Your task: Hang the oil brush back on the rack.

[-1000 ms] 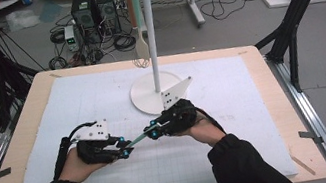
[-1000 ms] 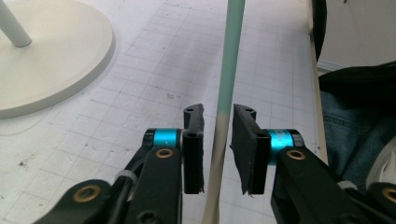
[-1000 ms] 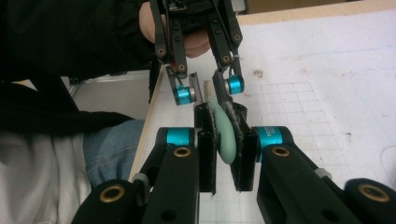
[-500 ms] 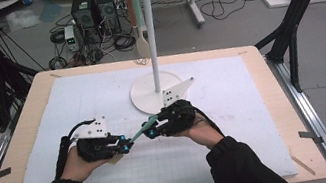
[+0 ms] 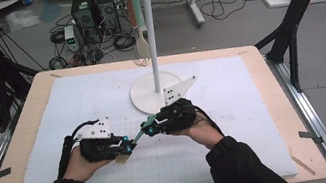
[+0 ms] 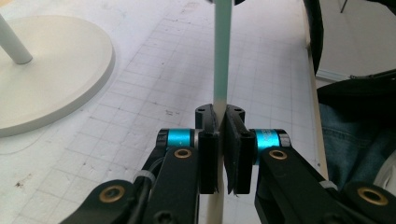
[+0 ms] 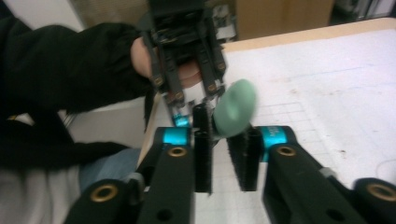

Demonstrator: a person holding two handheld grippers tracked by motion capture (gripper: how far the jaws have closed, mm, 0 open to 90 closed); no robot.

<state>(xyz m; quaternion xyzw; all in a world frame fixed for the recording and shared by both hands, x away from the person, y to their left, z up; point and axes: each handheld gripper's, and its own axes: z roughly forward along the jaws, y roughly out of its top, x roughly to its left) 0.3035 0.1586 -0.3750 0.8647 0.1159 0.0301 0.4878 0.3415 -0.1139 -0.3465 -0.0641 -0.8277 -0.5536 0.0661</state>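
A utensil with a pale green handle and a wooden lower part spans between my two grippers, low over the white mat. My left gripper is shut on it where the green meets the wood. The wooden end pokes out below the jaws. The rounded green handle end lies at the tips of my right gripper. Its jaws have just been closing a little, and a gap still shows between them. The two grippers face each other, almost tip to tip.
A white rack stands behind the grippers: round base, thin pole, hooks on top. A wooden spoon with a green handle and a brown-handled utensil hang from it. The mat covers most of the wooden table.
Both hands have stayed where they were, with the utensil still spanning between the two grippers. No other difference shows.
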